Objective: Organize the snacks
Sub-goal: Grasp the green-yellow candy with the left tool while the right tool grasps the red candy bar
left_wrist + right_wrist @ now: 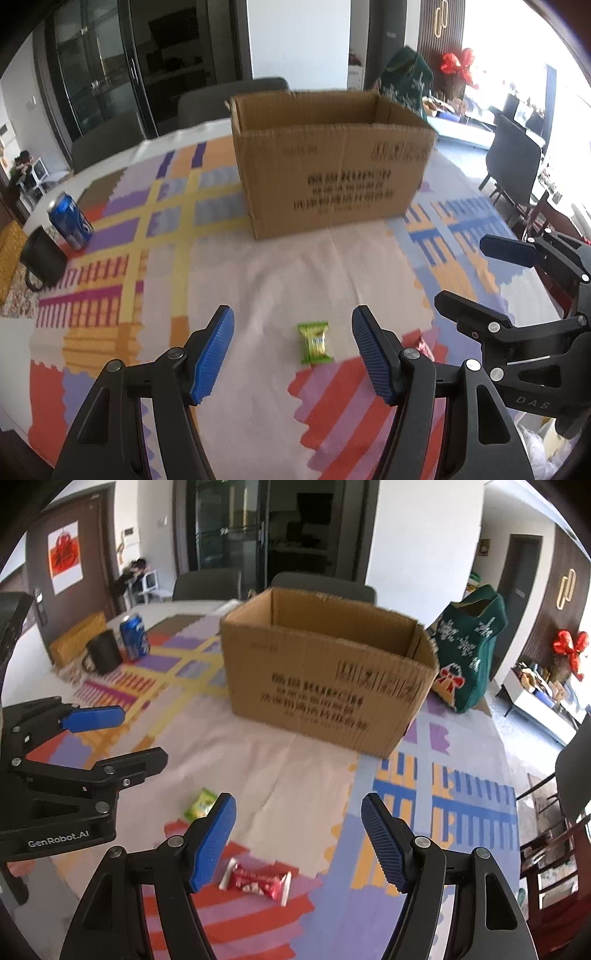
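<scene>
A green-wrapped snack (314,343) lies on the patterned tablecloth, just ahead of and between the blue pads of my left gripper (293,332), which is open and apart from it. A red-wrapped snack (256,881) lies between the fingers of my right gripper (299,818), also open and not touching it. The green snack (200,805) shows at the left in the right wrist view, partly behind the left pad. The red snack (421,345) peeks out behind my left gripper's right finger. An open cardboard box (328,162) (328,672) stands farther back on the table.
A blue drink can (70,221) (134,637) and a black mug (42,260) (103,653) stand at the table's far left. A green patterned bag (471,653) sits right of the box. Dark chairs (517,166) ring the table. Each gripper appears beside the other.
</scene>
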{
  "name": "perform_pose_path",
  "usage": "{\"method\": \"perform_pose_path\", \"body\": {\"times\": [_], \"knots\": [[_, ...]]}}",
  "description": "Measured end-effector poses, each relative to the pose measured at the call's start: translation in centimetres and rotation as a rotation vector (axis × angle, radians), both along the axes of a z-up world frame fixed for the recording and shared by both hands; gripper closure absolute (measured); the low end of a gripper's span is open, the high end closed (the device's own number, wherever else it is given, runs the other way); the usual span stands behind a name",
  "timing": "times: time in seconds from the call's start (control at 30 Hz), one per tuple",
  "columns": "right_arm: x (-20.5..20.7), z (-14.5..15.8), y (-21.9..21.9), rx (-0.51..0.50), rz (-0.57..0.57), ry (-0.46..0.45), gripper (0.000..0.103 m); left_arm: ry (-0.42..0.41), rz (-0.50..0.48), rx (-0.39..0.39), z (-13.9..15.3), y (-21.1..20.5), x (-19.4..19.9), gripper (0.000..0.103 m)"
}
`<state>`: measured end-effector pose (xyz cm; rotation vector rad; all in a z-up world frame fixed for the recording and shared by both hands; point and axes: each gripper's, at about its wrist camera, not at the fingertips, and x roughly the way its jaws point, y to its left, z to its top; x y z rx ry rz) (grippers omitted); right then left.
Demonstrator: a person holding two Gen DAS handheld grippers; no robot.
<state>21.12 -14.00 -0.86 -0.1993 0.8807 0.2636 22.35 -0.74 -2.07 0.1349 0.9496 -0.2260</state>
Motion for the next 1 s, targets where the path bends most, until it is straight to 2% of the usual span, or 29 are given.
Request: {"method": "perform_pose_path", "body": {"times": [0.3, 0.57, 0.83, 1.0], "knots": [[-1.3, -3.3, 1.1, -0.107, 0.11, 0.091, 0.032, 0.104, -0.014, 0.018, -3.9, -0.6, -1.0, 0.038], [-1.9, -6.2, 2.2, -0.214, 0.241, 0.173, 0.032, 0.161, -0.03, 0.033, -5.9, -0.9, -0.6, 0.038], [-1.4, -7.9, 3.3, -0.226, 0.361, 0.219, 0.032, 0.215, -0.023, 0.013, -7.4, -0.8, 0.5, 0.038], [-1.0, -8.8, 3.5, -0.237, 0.39, 0.235, 0.032, 0.233, -0.029, 0.014, -8.1, -1.1, 1.1, 0.038]]}}
